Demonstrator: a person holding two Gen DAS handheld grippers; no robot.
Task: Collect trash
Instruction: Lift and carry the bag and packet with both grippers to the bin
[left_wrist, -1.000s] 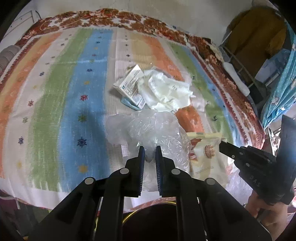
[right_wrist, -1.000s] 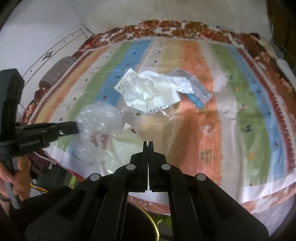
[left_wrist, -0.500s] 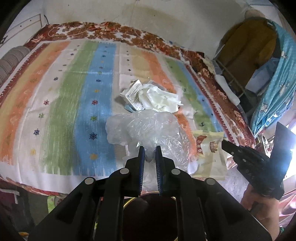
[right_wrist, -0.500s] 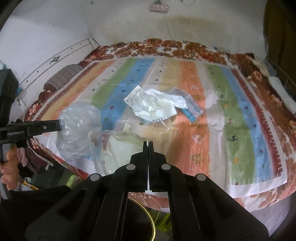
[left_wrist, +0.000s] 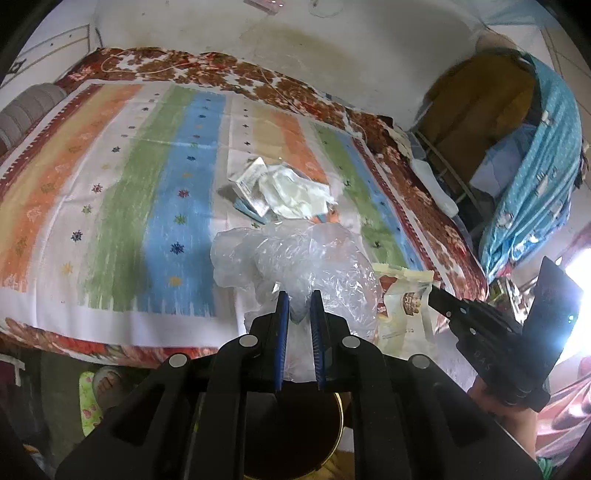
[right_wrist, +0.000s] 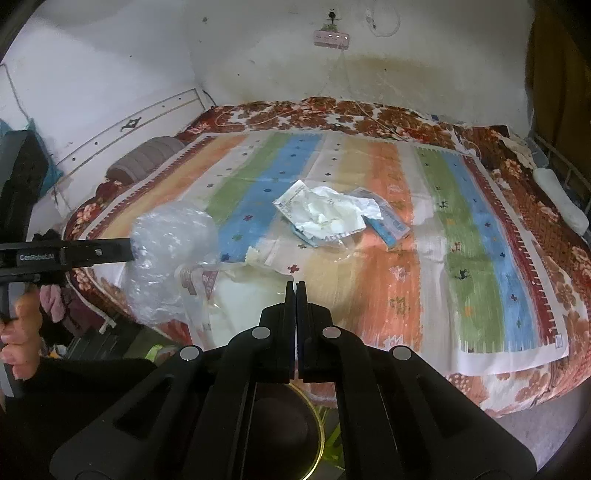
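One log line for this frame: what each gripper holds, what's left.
left gripper: clear plastic bag | right gripper: cream pouch | left on bed: wrapper pile

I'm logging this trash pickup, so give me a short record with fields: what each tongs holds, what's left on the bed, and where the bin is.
left tongs: shut on clear plastic bag
right tongs: shut on cream pouch
left on bed: crumpled wrappers on striped bedspread
bin: dark, gold-rimmed, below both tongs
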